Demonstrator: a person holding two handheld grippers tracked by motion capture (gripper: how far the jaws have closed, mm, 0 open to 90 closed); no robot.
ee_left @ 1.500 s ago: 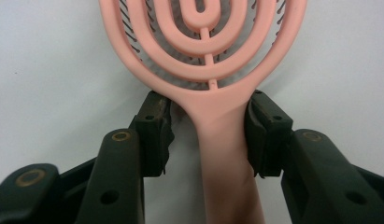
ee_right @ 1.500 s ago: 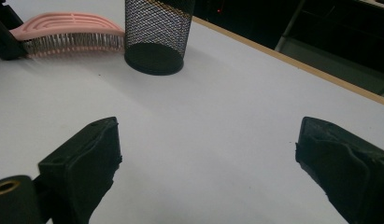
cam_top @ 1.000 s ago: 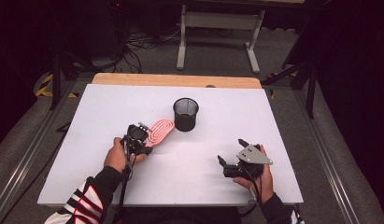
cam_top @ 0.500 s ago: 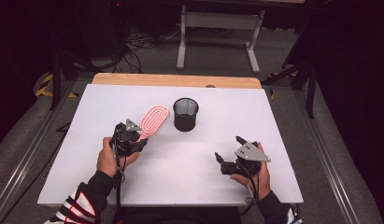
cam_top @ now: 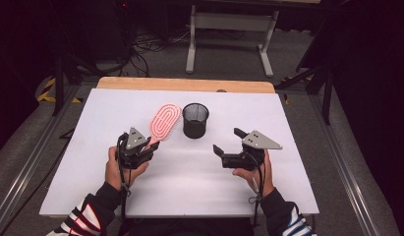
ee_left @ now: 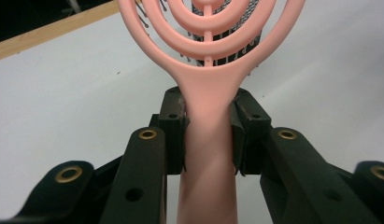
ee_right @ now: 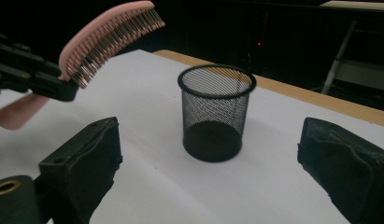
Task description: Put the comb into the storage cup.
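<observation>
Writing: none legible on the brush, the cup or either gripper.
Hairbrush: pink hairbrush (cam_top: 164,121), looped open-frame head, held off the white counter (cam_top: 91,147) at left of centre, just beside the cup.
Hairbrush axis: long axis runs from the handle in the left gripper up and away toward the counter's far edge, leaning a little right in the high view; head end farthest from the person. In the right gripper view the head tilts upward, bristles (ee_right: 116,35) facing down toward the counter.
Left gripper: left gripper (cam_top: 145,148), fingers (ee_left: 173,126) clamped on the brush handle just below the head, one on each side; handle passes on between them toward the camera.
Right gripper: right gripper (cam_top: 229,141), at right of centre; fingers (ee_right: 89,154) wide apart, nothing between them, aimed at the cup.
Cup: black mesh cup (cam_top: 195,120), upright on the counter, mid-counter, between the two grippers and slightly beyond them; inside looks empty.
Hands: striped sleeves at the near edge.
</observation>
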